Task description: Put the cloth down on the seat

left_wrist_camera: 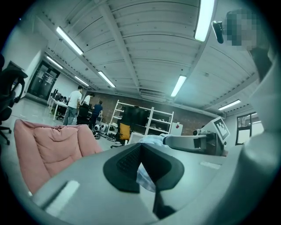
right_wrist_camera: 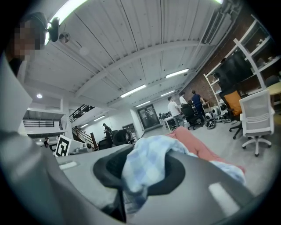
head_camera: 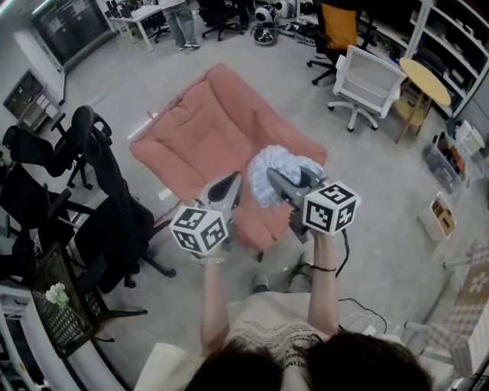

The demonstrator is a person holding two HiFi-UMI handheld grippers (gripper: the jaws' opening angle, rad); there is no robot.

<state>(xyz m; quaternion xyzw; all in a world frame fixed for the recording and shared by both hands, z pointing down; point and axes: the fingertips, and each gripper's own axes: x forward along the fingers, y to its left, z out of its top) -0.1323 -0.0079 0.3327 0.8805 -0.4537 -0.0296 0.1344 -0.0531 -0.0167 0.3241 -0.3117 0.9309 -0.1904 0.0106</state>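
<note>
A pale blue checked cloth [head_camera: 279,172] hangs bunched above the front of the pink cushioned seat [head_camera: 206,130]. My right gripper [head_camera: 284,182] is shut on it; in the right gripper view the cloth [right_wrist_camera: 145,165] spills out between and over the jaws of that gripper [right_wrist_camera: 141,159], with the seat [right_wrist_camera: 199,145] beyond. My left gripper [head_camera: 231,187] is just left of the cloth, its jaws together at the tips. In the left gripper view a sliver of cloth [left_wrist_camera: 146,178] shows low behind the left gripper [left_wrist_camera: 140,150]. Whether it is nipped I cannot tell.
Black office chairs [head_camera: 99,191] crowd the left side. A white office chair [head_camera: 367,76] and a yellow round table [head_camera: 425,80] stand at the back right, with boxes [head_camera: 443,214] along the right wall. A person [head_camera: 182,23] stands by the far desks.
</note>
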